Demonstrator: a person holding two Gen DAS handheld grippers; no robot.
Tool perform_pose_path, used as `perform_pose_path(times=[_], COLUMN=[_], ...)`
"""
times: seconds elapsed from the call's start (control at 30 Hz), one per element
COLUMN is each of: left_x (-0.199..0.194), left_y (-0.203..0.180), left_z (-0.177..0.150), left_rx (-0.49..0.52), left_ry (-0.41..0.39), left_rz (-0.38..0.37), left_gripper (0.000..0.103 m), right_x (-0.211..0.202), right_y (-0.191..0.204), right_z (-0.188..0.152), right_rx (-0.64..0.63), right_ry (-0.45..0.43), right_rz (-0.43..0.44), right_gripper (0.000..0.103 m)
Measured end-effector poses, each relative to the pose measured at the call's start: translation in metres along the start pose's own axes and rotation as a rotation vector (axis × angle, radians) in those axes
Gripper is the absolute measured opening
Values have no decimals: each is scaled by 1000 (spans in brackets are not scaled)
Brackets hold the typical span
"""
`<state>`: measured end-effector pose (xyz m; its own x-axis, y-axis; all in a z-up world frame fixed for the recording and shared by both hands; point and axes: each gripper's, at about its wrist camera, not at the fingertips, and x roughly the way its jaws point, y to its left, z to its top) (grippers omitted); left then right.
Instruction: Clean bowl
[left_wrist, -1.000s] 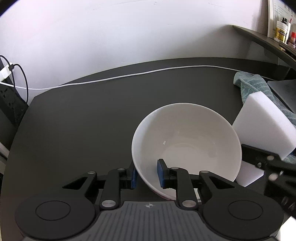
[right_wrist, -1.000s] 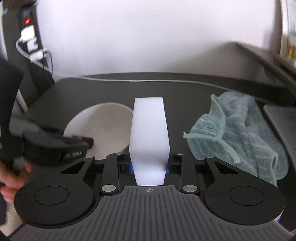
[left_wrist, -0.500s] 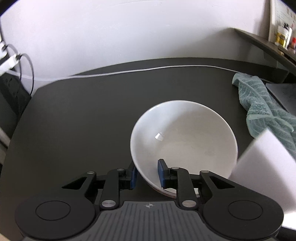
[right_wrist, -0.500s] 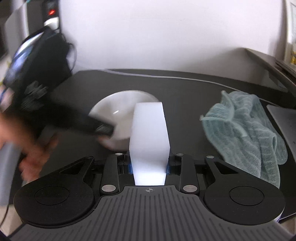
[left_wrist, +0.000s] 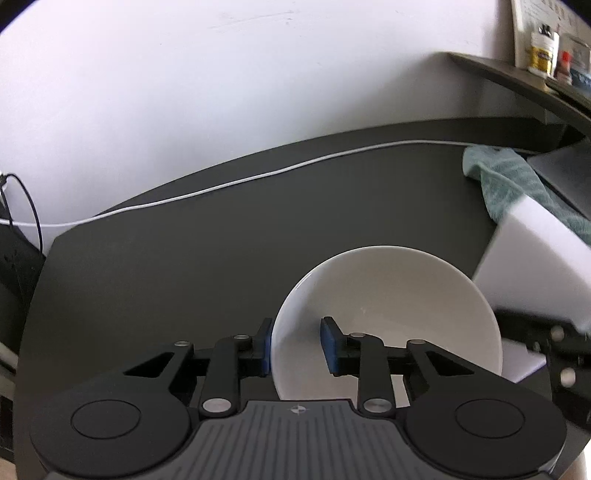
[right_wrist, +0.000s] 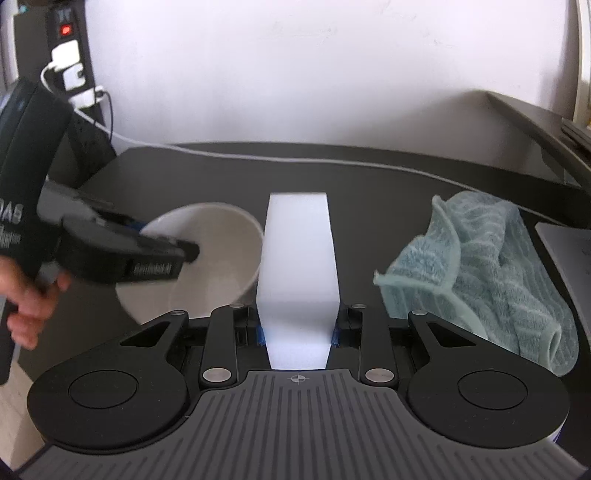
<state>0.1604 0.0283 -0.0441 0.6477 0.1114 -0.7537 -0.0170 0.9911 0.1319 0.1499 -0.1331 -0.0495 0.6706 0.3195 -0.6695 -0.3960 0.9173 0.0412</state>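
A white bowl (left_wrist: 388, 317) is tilted above the dark table (left_wrist: 184, 258). My left gripper (left_wrist: 297, 347) is shut on its near rim, one blue pad outside and one inside. In the right wrist view the bowl (right_wrist: 221, 266) opens toward the right, with the left gripper (right_wrist: 162, 240) clamped on its left rim. My right gripper (right_wrist: 297, 332) is shut on a white sponge block (right_wrist: 297, 273) that sticks out forward. The sponge's left side is right at the bowl's rim; whether they touch I cannot tell. In the left wrist view the sponge (left_wrist: 532, 266) sits just beyond the bowl's right rim.
A crumpled teal cloth (right_wrist: 480, 273) lies on the table to the right. A white cable (left_wrist: 258, 177) runs along the back edge. A power strip (right_wrist: 70, 55) hangs at the far left, and a shelf with bottles (left_wrist: 541, 51) is at the far right. A hand (right_wrist: 29, 306) holds the left gripper.
The bowl has tipped up more and moved closer to the sponge. In the left wrist view the sponge has moved up from the lower right to beside the bowl's right rim.
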Motion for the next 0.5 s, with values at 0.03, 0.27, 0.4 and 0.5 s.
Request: perform_pose_path(times=[0.03, 0.27, 0.4, 0.5], left_x=[-1, -7, -13, -16], left_y=[1, -7, -16, -15], left_z=[-1, -11, -17, -19], left_rx=[-36, -147, -144, -149], left_ry=[10, 42, 48, 55], left_rz=[6, 55, 32, 11], left_gripper=[23, 22, 21, 22], right_x=[-2, -28, -38, -37], right_y=[2, 34, 48, 39], right_z=[-2, -25, -33, -29], right_rx=[1, -53, -66, -50], right_ry=[-1, -4, -5, 0], right_rz=[-4, 9, 57, 48], right_gripper=[31, 31, 32, 32])
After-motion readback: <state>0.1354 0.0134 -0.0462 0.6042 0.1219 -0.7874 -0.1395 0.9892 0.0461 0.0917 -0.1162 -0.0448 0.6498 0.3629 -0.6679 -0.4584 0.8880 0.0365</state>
